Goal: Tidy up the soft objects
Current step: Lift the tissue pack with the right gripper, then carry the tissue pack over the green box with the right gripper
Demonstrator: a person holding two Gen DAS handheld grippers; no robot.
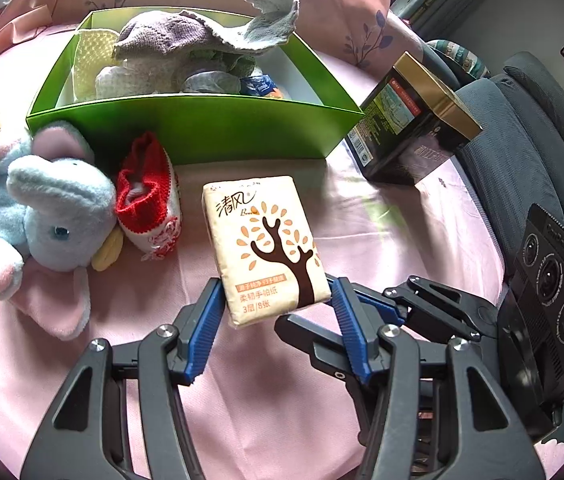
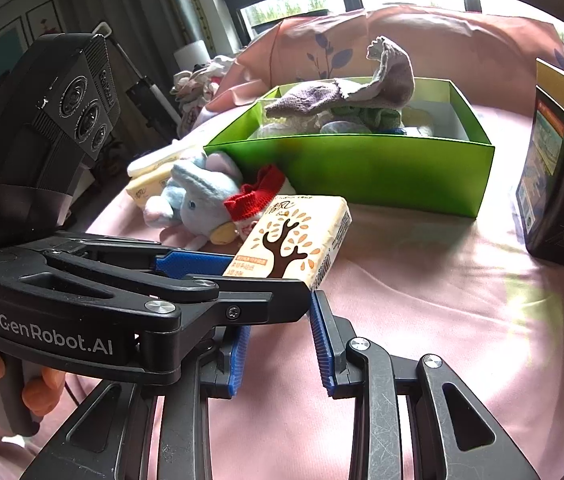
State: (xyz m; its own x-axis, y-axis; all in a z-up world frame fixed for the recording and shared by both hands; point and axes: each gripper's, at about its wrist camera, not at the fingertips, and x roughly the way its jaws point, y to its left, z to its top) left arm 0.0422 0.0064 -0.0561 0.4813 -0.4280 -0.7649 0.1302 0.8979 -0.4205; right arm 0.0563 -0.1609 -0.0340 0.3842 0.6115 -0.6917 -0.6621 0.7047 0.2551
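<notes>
Your left gripper (image 1: 278,300) grasps one tissue pack (image 1: 266,246), lifted off the pink bed (image 1: 402,240), near side of the green box (image 1: 202,128). Your right gripper (image 2: 278,344): blue pads parted, nothing between them. Left of the pack: red knitted bootie (image 1: 150,200), blue plush elephant (image 1: 50,216). Right: dark carton (image 1: 410,128).

Bare sheet (image 1: 382,216) before green box (image 1: 202,128)
</notes>
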